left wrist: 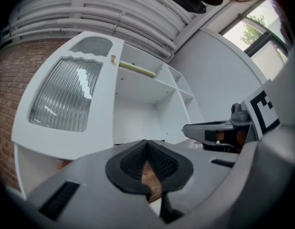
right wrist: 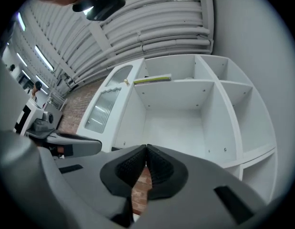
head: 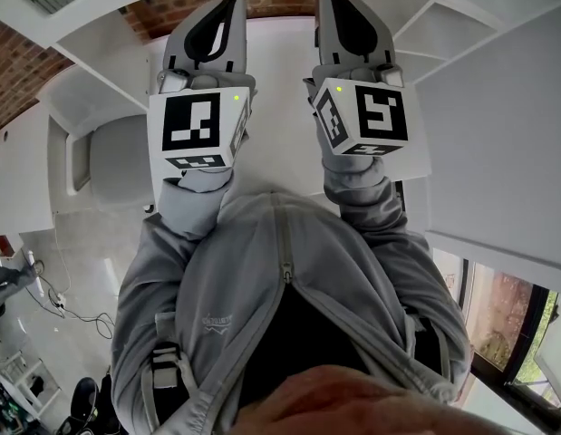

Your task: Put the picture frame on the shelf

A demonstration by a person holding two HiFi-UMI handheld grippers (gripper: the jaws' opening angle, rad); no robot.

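Our left gripper and right gripper had jaws closed on nothing, facing the white shelf. At twelve o'clock a thin yellow-edged slab lay flat, long axis nine-to-three.

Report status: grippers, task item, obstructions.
Left gripper shut, empty. Right gripper shut, empty. Picture frame not in view. White shelf unit ahead, ribbed-glass door open; nothing blocking.

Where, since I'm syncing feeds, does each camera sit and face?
Head view: on the person's head, steeply down at left gripper, right gripper, grey sleeves, white shelf unit.
Left gripper view: on that gripper, along its shut jaws toward the shelf unit; right gripper at right.
Right gripper view: same, jaws shut; left gripper at left.
Shared: both gripper views show the upper shelf's yellowish strip.
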